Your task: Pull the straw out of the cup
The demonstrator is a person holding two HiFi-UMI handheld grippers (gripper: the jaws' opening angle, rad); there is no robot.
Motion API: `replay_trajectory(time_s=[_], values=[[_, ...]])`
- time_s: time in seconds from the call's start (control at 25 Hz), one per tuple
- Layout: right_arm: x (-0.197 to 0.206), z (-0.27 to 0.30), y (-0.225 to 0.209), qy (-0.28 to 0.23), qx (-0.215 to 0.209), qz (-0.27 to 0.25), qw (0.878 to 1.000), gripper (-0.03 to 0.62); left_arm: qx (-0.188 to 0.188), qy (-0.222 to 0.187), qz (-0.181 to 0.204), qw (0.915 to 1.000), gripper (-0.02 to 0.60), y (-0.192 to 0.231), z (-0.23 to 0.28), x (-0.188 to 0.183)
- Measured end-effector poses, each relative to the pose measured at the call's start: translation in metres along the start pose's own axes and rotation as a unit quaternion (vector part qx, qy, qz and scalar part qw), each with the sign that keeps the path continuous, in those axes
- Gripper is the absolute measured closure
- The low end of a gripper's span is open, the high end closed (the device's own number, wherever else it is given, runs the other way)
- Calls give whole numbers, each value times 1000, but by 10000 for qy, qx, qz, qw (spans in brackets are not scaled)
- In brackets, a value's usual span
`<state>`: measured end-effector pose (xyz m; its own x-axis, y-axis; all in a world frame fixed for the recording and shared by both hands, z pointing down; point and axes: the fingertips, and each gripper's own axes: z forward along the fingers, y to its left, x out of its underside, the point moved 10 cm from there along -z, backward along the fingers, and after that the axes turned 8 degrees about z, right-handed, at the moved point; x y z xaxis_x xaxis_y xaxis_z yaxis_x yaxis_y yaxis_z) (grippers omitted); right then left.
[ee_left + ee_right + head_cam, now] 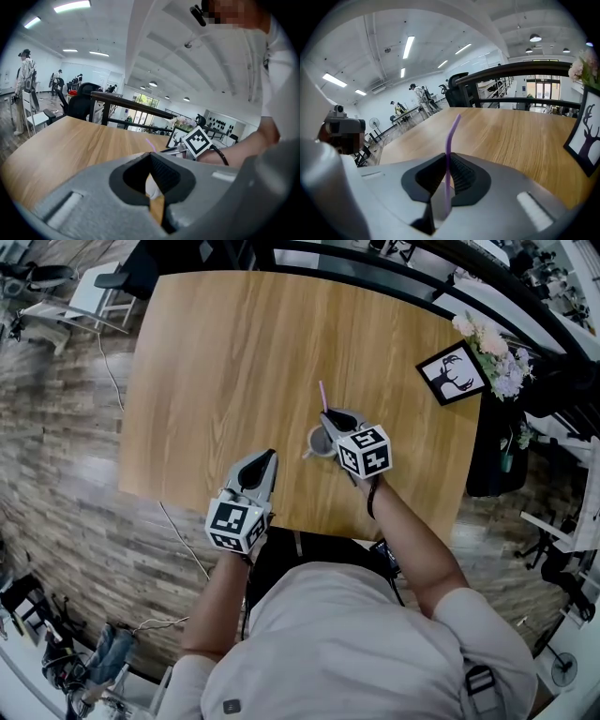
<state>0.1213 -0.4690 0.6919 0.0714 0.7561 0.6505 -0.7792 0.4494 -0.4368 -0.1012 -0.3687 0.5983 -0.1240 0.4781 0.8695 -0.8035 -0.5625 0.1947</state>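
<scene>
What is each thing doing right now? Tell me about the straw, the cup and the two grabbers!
straw, upright in the cup, pinched by the right gripper.
cup, upright on the table, not held.
right gripper, shut on the straw above the cup.
left gripper, shut, empty, away from the cup.
picture frame, standing at the table's corner.
</scene>
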Motion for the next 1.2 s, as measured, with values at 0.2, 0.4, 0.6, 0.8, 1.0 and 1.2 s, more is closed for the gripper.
replay_trajectory(time_s=[0.2,0.4,0.6,0.8,1.0,1.2], values=[[-3,-7,8,-163,19,-45,9999,562,-6,-21,34,10000,578,-1,-10,-1],[-11,-26,24,-441,67,-152,9989,562,-14,-55,75,10000,578,-2,-31,-1],[-21,-52,50,-761,159,-354,9963,562,2,-185,133,9997,578,-3,-59,-3],[-31,-84,77,-1164,278,-446,9918,562,74,-352,257,9990,578,-5,-85,-13],[-38,-120,113,-1565,328,-482,9860,562,157,-518,386,9978,578,-10,-118,-24],[-39,-153,147,-1976,425,-565,9777,562,307,-686,567,9956,578,-15,-148,-31]])
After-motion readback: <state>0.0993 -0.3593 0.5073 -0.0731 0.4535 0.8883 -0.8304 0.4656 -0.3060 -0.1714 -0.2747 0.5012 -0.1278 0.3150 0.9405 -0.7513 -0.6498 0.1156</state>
